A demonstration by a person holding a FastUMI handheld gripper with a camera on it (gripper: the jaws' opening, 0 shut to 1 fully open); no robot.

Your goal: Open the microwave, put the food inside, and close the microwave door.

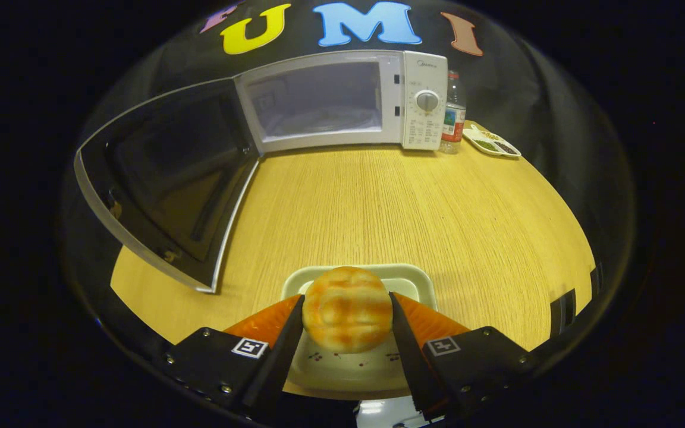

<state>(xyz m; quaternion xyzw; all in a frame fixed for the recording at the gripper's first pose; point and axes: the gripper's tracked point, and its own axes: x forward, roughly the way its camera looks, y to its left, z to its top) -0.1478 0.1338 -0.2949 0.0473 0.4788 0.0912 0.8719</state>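
With my claw [347, 318] closed on the round golden-brown bun [347, 309], just above the pale rectangular plate [405, 274], I should lift it straight up, then carry it level toward the white microwave [342, 98], its door [164, 178] swung open, far ahead.

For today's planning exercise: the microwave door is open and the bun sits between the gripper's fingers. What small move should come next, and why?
Probably lift the bun off the tray. The gripper looks shut on it, both fingers against its sides, and the microwave stands across the table, door swung wide.
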